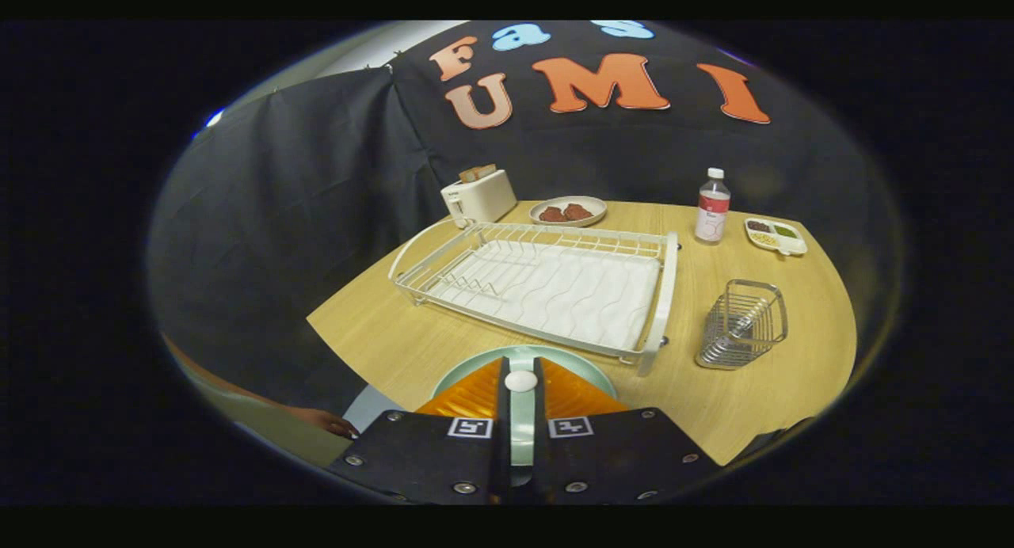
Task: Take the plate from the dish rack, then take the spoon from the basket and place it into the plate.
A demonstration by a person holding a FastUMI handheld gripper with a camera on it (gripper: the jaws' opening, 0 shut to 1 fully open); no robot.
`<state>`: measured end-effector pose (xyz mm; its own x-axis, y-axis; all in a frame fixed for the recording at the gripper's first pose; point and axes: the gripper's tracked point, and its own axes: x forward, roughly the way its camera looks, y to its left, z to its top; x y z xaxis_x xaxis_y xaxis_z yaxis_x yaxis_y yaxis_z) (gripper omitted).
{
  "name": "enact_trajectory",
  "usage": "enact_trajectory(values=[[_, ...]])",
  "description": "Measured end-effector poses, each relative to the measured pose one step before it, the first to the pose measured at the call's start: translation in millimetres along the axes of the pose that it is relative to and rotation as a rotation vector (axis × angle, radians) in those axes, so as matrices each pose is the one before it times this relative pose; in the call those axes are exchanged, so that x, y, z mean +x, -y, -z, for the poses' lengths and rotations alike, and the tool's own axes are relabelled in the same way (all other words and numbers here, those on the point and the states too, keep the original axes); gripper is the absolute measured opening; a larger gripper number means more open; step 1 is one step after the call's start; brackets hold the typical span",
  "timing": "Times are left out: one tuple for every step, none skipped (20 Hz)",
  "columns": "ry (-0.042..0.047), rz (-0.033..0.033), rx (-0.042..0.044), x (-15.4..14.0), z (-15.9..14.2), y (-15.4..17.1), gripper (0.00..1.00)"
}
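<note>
I've got the gripper point(520, 383) nearly closed, both fingers pinching the spoon point(520, 381), its white end showing between the tips. Right under it sits the plate point(582, 363) on the table point(380, 326). Beyond, at twelve o'clock, the rack point(547, 287); at two o'clock, the basket point(741, 325); bottle point(712, 207) farther back.

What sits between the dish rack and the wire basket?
Nothing: in the gripper view, bare table separates the dish rack from the basket. The tongs grip a plate.
</note>
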<state>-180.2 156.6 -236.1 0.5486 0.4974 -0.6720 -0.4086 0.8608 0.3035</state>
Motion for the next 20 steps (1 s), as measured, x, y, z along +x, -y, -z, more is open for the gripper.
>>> enact_trajectory(values=[[-0.00065,-0.00491,0.00697,3.92,-0.73,-1.8,0.11],[0.00118,-0.0047,0.00284,2.43,-0.12,-1.01,0.11],[0.00005,-0.00005,0.00229,3.62,0.0,-0.84,0.11],[-0.00663,0.00013,0.00049,3.42,2.51,0.24,0.11],[-0.00843,-0.00374,-0.00103,1.82,3.33,-1.4,0.11],[0.00447,-0.01161,0.003,3.83,-0.75,-2.26,0.13],[-0.0076,-0.00197,0.00194,-1.66,1.06,-0.69,0.14],[-0.01116,-0.00438,0.00304,-0.22,3.37,0.38,0.14],[-0.01112,0.00007,0.00043,-0.15,3.39,0.84,0.14],[-0.01269,0.00135,-0.00184,-0.59,4.73,1.93,0.15],[-0.01572,0.00211,-0.00044,-0.61,6.32,1.67,0.15],[-0.01656,0.00374,0.00513,-1.09,6.48,2.69,0.16],[-0.01638,-0.00095,0.0087,-0.24,6.75,1.4,0.16],[-0.01611,0.0046,0.01149,-0.17,6.62,2.84,0.17],[-0.01448,0.00057,0.01524,0.2,5.56,2.8,0.17],[-0.01264,0.00639,0.01721,1.04,5.34,4.46,0.18],[-0.01428,0.00453,0.01979,1.63,4.86,4.48,0.2],[-0.01759,0.0047,0.0226,1.42,5.29,3.41,0.21],[-0.0162,0.00806,0.01563,2.64,4.23,5.03,0.22],[-0.00792,0.01186,0.01069,0.03,3.27,5.55,0.25]])
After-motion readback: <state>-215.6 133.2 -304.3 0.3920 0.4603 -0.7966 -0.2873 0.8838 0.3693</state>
